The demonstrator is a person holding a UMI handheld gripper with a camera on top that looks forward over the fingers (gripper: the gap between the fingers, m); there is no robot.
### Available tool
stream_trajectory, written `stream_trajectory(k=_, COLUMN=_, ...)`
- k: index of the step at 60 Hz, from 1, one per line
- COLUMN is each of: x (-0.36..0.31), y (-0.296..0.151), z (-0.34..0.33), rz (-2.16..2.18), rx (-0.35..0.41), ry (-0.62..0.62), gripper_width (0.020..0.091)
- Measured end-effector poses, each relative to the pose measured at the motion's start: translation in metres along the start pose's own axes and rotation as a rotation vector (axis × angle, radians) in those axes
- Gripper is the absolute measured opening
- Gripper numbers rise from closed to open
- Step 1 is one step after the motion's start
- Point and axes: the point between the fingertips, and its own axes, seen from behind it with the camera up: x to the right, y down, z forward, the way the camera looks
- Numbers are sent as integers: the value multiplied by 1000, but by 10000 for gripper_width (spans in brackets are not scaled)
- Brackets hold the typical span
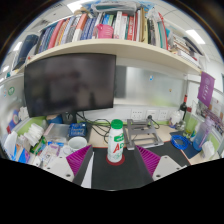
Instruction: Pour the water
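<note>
the fingers (pixel 120 160) stand spread wide with nothing gripped, their purple pads (pixel 148 158) angled inward and a clear gap on each side of the bottle (pixel 116 142). that bottle stands upright on the bench (pixel 60 165), just ahead of the tips and roughly between them, a little nearer the left finger. it is a small white container with a green cap (pixel 116 125) and a printed label; what it holds cannot be read from here.

judging by its look, it is thin plastic: light, somewhat squeezable, and smooth enough to slide if pinched weakly. the best hold would be across the middle of the body, below the cap and on the label band, so it will not tip when tilted for pouring. squeezing too hard could dent it or push liquid out if the cap is loose.

beyond it, the bench is crowded with small items, a blue basket (pixel 76 129) to the left and a dark monitor (pixel 68 82) behind. a shelf of books (pixel 100 28) runs across above.
</note>
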Motion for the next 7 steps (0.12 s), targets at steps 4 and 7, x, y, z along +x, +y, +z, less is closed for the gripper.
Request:
stream_trajectory(k=4, x=-1, y=-3, z=-4, rz=3, rx=-1, ry=10, gripper_width=857)
stream_trajectory(k=7, x=-1, y=-7, z=-6, rz=8, rx=8, ry=21, gripper_width=855)
